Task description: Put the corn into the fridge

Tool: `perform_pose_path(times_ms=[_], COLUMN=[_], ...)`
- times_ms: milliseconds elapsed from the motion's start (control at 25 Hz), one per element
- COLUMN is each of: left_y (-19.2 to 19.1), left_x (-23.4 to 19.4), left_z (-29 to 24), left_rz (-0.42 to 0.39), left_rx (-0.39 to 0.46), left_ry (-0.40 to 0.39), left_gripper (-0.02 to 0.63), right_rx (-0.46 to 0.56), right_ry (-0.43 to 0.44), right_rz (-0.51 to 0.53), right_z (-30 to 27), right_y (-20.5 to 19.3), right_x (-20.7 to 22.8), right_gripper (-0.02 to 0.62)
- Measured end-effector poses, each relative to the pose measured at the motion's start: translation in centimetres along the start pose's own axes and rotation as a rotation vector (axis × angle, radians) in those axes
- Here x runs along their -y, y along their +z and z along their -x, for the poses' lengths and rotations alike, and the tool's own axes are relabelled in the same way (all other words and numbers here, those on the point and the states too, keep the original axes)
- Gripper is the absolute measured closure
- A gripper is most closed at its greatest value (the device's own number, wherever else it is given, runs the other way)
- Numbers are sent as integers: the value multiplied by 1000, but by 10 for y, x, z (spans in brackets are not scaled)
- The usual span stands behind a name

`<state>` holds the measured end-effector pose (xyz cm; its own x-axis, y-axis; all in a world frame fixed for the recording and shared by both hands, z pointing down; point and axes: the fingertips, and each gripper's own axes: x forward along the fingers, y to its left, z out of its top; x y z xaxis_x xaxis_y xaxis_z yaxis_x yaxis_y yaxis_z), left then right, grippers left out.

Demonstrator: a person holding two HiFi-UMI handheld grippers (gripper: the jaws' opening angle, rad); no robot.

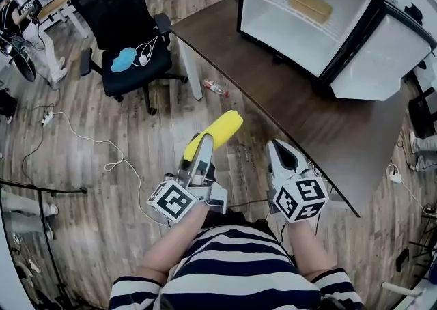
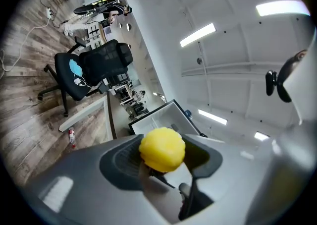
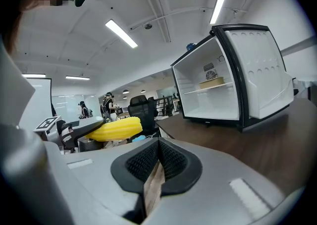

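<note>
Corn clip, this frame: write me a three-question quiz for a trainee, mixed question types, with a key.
1. True or false: the fridge has its door open.
2. What holds the corn?
A. the left gripper
B. a bare hand
C. a pair of tongs
3. Fill in: the right gripper has its jaws ____, with nothing between them.

Key: 1 true; 2 A; 3 shut.
</note>
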<state>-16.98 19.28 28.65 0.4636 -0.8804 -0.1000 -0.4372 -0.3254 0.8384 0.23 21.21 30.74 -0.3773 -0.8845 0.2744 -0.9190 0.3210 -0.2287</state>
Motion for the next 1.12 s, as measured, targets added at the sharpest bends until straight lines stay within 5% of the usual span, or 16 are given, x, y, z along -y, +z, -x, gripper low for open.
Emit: perform_pose_path(times_ms=[520,1120], left_y=[44,29], left_x=[-42,-61], left_z=[-84,-203], left_rz=[40,109], left_rx=[-97,-126], left_ry=[-73,-106], left_gripper=[606,606], right_rx=[17,3], right_ry=[-106,-154], right_rz=[-12,4], right_z=[-77,-147], right_y=[19,39], right_x=[4,73], right_gripper=[604,604])
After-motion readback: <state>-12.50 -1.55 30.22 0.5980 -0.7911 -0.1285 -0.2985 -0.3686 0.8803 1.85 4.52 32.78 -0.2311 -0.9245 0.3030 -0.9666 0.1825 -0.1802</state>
